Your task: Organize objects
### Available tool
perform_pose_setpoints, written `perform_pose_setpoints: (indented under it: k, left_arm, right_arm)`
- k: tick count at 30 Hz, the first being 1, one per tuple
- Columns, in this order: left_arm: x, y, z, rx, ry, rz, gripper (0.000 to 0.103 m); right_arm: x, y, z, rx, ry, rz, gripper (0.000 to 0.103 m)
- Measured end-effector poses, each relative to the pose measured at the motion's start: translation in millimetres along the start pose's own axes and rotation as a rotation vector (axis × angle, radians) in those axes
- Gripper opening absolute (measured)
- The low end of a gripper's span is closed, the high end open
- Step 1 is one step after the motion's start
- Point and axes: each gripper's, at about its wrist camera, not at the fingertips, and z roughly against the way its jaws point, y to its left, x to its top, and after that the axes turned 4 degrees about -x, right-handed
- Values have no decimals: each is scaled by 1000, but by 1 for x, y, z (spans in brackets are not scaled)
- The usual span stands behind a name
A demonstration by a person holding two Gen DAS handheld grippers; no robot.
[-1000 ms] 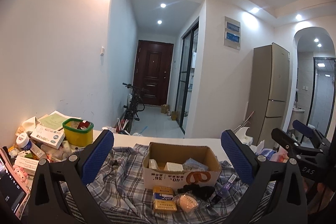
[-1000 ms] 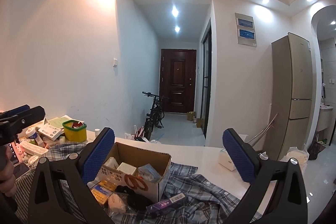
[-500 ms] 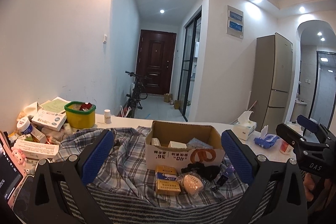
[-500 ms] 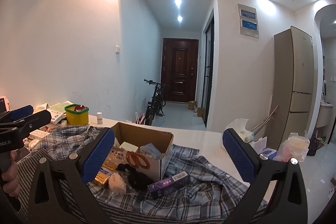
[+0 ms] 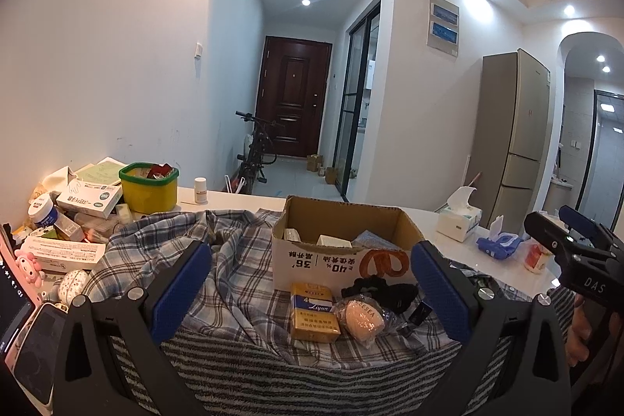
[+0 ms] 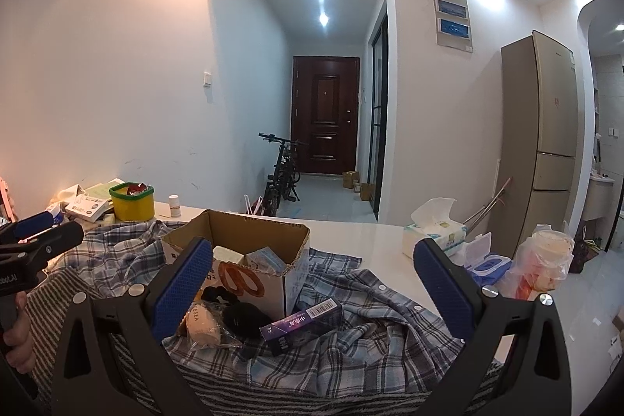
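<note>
White bench (image 6: 351,232) under you, hallway and dark door beyond. Your left gripper (image 5: 312,293) is spread wide, holding nothing, hovering over the plaid shirt (image 5: 241,271) with the cardboard box (image 5: 343,244) framed between its blue pads (image 5: 181,289). Your right gripper (image 6: 312,293) is just as wide and just as empty, looking at that same cardboard box (image 6: 249,240) from its right corner.

Right in front of the box on the shirt: a yellow packet (image 5: 314,312), a wrapped round beige item (image 5: 360,316) touching it, and something black (image 5: 374,291), maybe a hair tie, hard to tell. From the right view, a purple carton (image 6: 302,324) lies tilted on the cloth beside the box corner. Small boxes sit inside the box.

Out to your left, a yellow tub (image 5: 148,188) with a green rim, a glove box (image 5: 87,199) beside it, a small white bottle (image 5: 201,190). Out right, a tissue pack (image 6: 435,234), blue wet wipes (image 6: 487,264), and a plastic bag (image 6: 546,260) near the edge.
</note>
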Motion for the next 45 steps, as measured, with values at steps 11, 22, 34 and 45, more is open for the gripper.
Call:
perform_pose_setpoints:
  k: [11,22,34,45]
  left_arm:
    - [-26,12,-26,-9,156,23,103]
    - [-42,-5,-54,-21,288,-47,103]
    - [-47,-3,-97,-4,433,-74,103]
    - [-51,-6,-115,14,479,-106,103]
  right_arm:
    - [-20,0,-21,2,97,-25,103]
    - [-41,-1,-39,15,191,-46,103]
    - [-41,2,-49,38,204,-36,103]
    - [-46,7,-65,38,250,-15,103]
